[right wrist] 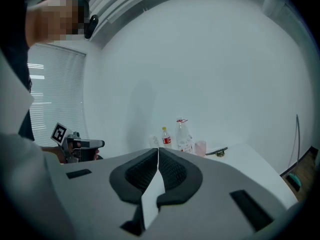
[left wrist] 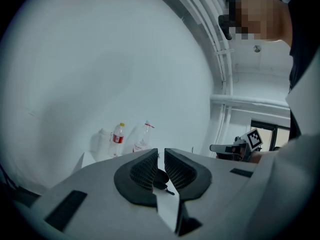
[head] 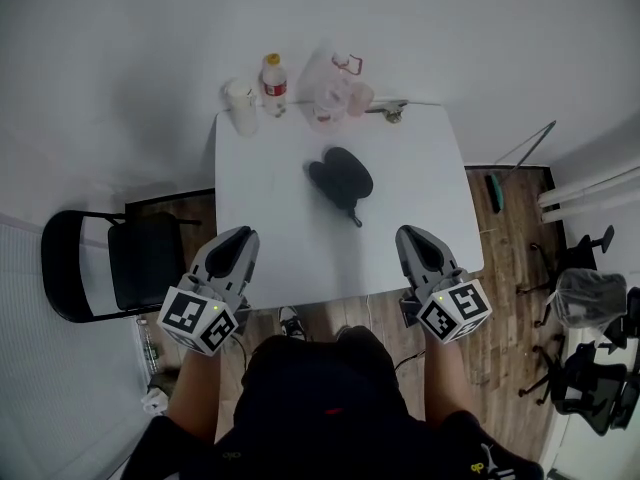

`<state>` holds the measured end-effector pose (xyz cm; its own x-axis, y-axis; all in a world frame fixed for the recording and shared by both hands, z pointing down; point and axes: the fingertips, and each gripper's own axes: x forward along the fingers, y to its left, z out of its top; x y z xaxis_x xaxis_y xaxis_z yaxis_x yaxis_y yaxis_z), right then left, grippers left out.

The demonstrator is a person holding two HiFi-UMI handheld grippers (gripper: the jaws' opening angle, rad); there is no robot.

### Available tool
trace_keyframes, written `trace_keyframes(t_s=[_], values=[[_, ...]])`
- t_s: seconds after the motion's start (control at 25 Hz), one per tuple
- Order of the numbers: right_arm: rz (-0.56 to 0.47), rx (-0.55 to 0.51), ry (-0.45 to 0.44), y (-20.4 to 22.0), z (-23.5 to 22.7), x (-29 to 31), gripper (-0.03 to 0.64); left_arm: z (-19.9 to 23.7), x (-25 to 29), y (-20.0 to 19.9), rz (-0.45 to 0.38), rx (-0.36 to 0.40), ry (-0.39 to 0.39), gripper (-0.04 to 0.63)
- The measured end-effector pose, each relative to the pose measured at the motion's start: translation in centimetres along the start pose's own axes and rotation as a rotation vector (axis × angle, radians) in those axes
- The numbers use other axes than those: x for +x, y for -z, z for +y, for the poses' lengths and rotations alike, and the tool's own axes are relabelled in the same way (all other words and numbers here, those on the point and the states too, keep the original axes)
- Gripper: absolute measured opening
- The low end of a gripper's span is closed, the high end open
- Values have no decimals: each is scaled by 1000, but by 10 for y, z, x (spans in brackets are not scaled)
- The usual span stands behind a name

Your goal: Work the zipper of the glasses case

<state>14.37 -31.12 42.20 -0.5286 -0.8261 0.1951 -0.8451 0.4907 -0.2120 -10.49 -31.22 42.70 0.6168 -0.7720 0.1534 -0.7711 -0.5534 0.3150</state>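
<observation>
**Poised short of the glasses case**

Holding left gripper [head: 238, 236] and right gripper [head: 412, 234] at the near edge of the table [head: 430, 158]. Shut tight on both sides, gripping nothing. Looking ahead to the glasses case [head: 340, 176]: dark, lying between the two and well beyond their tips, touched by neither. Probably light and semi-stiff, so apt to skid on that smooth top. Best to pin the shell with one gripper, then pinch the small tab [head: 353, 218] trailing back toward the jaws. Tiny, floppy, easy to miss!
</observation>
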Motion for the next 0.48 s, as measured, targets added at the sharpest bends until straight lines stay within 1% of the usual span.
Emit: trace_keyframes(t_s=[0.12,0.28,0.48], values=[[10,-7,4,-1,-10,12,21,7,11,-1,1,-18,7,58],[24,-19,11,0,-33,26,23,1,32,-1,-1,-6,7,58],[119,-62,-3,16,-67,50,25,-13,51,6,15,-19,-22,58]])
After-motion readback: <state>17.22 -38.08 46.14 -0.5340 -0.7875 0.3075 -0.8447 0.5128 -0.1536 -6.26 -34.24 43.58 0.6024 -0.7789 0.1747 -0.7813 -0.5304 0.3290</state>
